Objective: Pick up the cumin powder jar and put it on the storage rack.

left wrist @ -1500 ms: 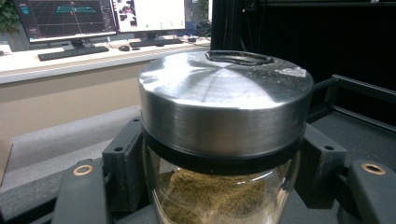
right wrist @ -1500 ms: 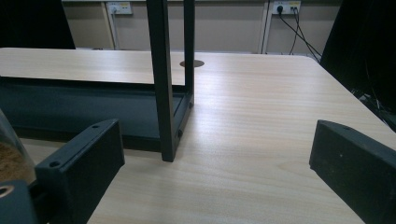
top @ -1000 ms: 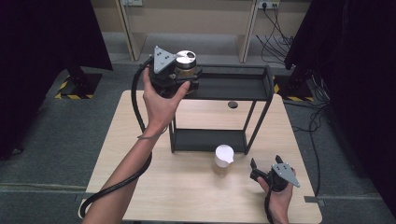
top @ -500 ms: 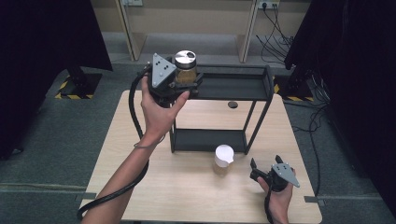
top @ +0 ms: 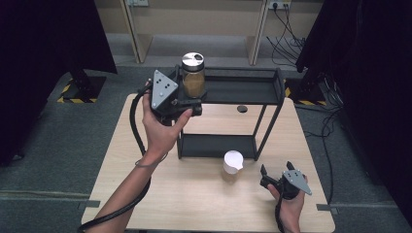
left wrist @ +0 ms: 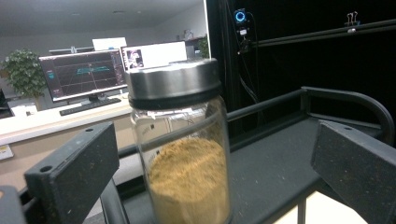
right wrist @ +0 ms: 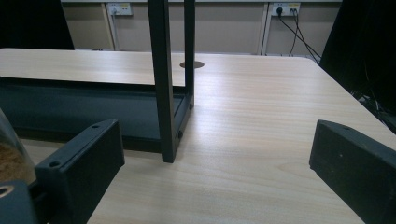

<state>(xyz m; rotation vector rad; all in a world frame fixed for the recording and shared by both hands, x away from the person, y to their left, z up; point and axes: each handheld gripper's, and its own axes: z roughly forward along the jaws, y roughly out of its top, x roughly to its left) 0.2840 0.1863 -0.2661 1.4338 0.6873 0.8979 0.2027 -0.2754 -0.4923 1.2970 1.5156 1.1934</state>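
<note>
A glass jar [top: 193, 76] with a silver lid and brown powder stands upright at the left end of the black rack's top shelf [top: 243, 91]. My left gripper [top: 187, 92] is held just left of it and is open. In the left gripper view the jar [left wrist: 182, 154] stands between the wide-apart jaws, and neither jaw touches it. My right gripper [top: 276, 170] rests open near the table's front right corner with nothing between its jaws [right wrist: 217, 163].
A second, white-lidded jar [top: 232, 164] stands on the wooden table [top: 145, 204] in front of the rack's lower shelf [top: 216, 144]; its glass edge [right wrist: 9, 154] shows beside my right gripper. A rack leg [right wrist: 163, 84] rises ahead of that gripper.
My left gripper has drawn back from the silver-lidded jar, toward the person and to the left. The jar stays on the top shelf. The right gripper has not moved.
</note>
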